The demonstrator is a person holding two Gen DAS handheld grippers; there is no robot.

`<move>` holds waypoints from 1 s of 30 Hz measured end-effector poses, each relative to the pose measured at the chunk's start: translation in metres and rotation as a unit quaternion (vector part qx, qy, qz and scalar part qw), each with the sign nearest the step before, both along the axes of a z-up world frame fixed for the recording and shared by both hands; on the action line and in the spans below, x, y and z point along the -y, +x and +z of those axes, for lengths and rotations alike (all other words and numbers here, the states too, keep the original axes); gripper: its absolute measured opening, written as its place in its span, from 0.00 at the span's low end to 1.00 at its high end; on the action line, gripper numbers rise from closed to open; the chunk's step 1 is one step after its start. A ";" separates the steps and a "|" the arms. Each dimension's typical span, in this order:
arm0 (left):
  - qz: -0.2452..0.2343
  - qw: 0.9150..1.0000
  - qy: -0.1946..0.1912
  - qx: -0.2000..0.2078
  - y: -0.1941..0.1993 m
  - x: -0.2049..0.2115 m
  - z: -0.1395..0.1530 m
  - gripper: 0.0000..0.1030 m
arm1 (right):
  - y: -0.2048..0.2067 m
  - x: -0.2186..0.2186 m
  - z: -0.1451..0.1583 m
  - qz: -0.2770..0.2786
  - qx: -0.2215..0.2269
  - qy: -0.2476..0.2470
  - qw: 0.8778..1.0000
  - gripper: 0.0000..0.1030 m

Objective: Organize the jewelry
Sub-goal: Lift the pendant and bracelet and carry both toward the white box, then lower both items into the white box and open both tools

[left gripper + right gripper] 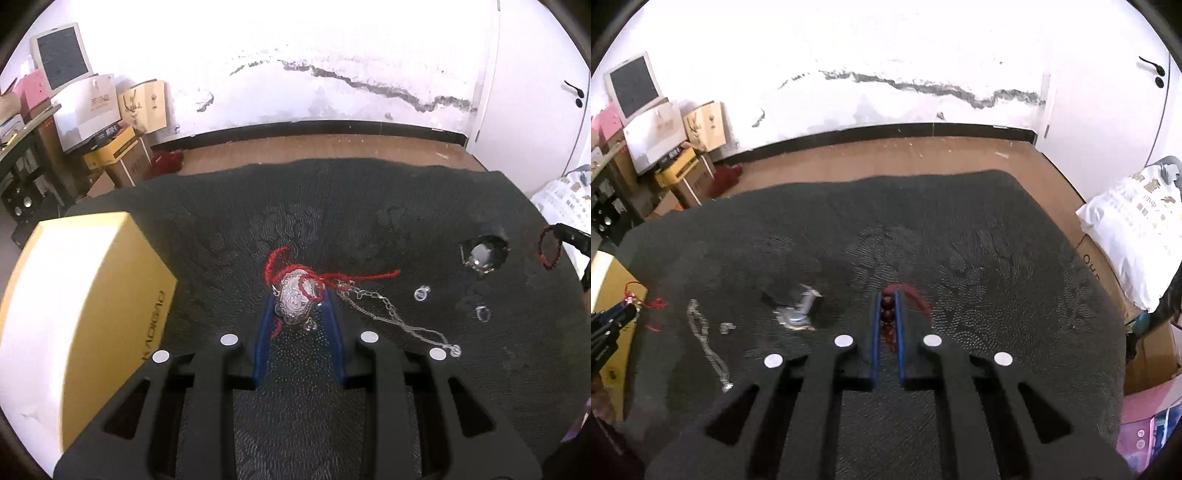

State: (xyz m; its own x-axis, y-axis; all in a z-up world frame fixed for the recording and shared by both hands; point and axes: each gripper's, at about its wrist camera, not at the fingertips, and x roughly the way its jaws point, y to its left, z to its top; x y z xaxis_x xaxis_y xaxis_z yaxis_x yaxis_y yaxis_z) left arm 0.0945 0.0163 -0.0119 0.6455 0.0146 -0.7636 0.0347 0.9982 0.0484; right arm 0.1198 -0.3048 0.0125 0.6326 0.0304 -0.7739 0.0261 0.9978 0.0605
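Item 1: my left tongs [300, 295], blue-lined fingers set against either side of an engraved silver lock-shaped pendant on a red braided cord [295, 297]; pendant held between them above the dark textured cloth [369, 206] covering the desk.

Item 2: my right tongs [889, 295], fingers nearly together, clamped on a dark red beaded bracelet [887, 312]; the beads sit in the narrow gap and the loop trails to the right.

Item 3: thin silver chain [399, 317], loose on the cloth just right of the pendant.

Item 4: two small clear rings [422, 294], apart, beyond the chain.

Item 5: small dark open box with a shiny metal piece inside [482, 254], far right.

Item 6: yellow cardboard box [85, 314], at the left edge.
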 end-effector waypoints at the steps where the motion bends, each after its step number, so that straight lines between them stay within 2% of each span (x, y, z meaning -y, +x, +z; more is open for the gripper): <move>1: 0.001 1.000 0.001 0.003 -0.003 -0.002 0.006 0.26 | -0.005 -0.006 0.008 0.004 0.006 0.001 1.000 0.08; 8: 0.012 1.000 -0.003 0.014 -0.030 -0.025 0.058 0.26 | -0.029 -0.067 0.056 0.054 0.028 0.018 0.998 0.08; 13: 0.041 0.999 -0.003 0.034 -0.055 -0.066 0.109 0.26 | -0.051 -0.141 0.097 0.118 0.045 0.026 0.992 0.08; 18: 0.078 0.996 0.001 0.042 -0.087 -0.121 0.150 0.26 | -0.077 -0.237 0.133 0.194 0.057 0.033 0.979 0.08; 24: 0.119 0.992 0.012 0.038 -0.125 -0.189 0.173 0.26 | -0.097 -0.347 0.158 0.266 0.050 0.051 0.961 0.08; 30: 0.151 0.988 0.022 0.031 -0.148 -0.243 0.170 0.26 | -0.100 -0.434 0.161 0.310 0.034 0.056 0.948 0.08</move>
State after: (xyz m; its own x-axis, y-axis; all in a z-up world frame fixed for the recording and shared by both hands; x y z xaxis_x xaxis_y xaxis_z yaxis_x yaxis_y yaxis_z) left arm -0.0532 0.2590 0.1578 0.6520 0.2455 -0.7174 -0.2688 0.9595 0.0841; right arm 0.0197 0.1289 0.1735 0.5139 0.4924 -0.7025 -0.5722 0.8068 0.1470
